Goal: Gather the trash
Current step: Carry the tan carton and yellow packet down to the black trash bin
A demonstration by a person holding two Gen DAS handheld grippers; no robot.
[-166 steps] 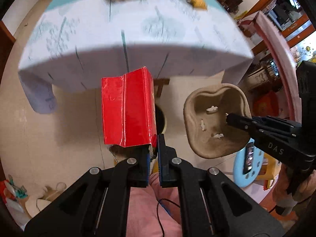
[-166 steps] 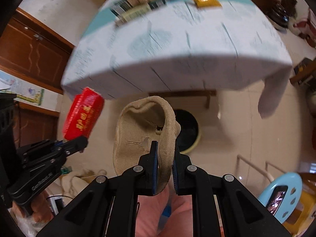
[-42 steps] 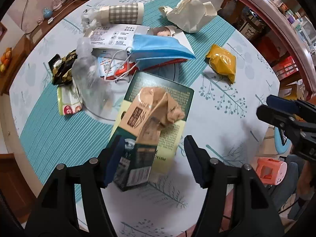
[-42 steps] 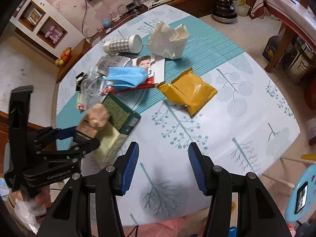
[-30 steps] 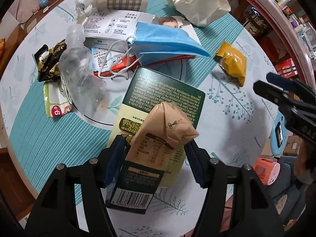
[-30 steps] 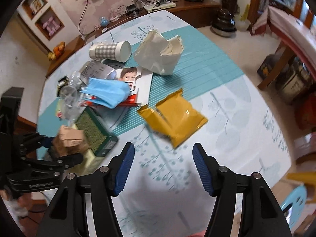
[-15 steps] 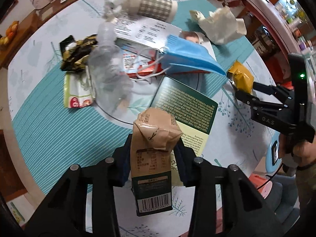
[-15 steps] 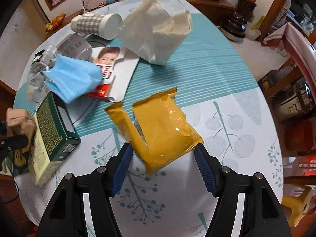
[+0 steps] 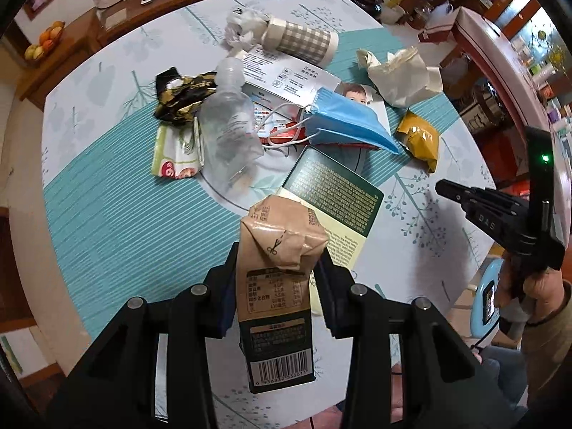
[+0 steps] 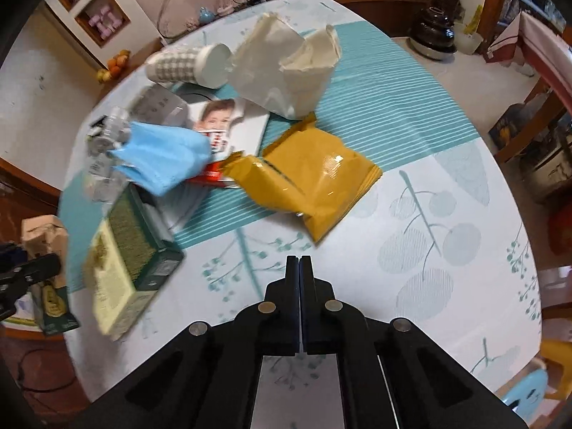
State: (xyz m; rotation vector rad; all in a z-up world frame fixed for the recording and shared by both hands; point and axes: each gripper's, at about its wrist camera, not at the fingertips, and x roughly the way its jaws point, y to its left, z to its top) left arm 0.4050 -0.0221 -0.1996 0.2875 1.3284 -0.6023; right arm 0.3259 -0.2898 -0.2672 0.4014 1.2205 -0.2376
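My left gripper (image 9: 275, 268) is shut on a crumpled brown milk carton (image 9: 277, 286) and holds it above the near table edge; the carton also shows at the far left of the right wrist view (image 10: 46, 250). My right gripper (image 10: 299, 262) is shut and empty, just short of a yellow snack bag (image 10: 314, 178), and shows in the left wrist view (image 9: 443, 187). On the table lie a green box (image 9: 332, 196), a blue face mask (image 9: 346, 125), a clear plastic bottle (image 9: 228, 125), a checked paper cup (image 9: 300, 39) and crumpled white paper (image 10: 286, 71).
The round table has a white and teal cloth (image 9: 125, 214). A black and gold wrapper (image 9: 182, 93), a wipes packet (image 9: 175, 153) and a printed leaflet (image 10: 228, 121) lie among the trash. A blue stool (image 9: 486, 296) stands at the right, a wooden sideboard (image 9: 71, 46) behind.
My left gripper has closed on the milk carton and lifted it off the green box. My right gripper has closed empty and pulled back a little from the yellow bag.
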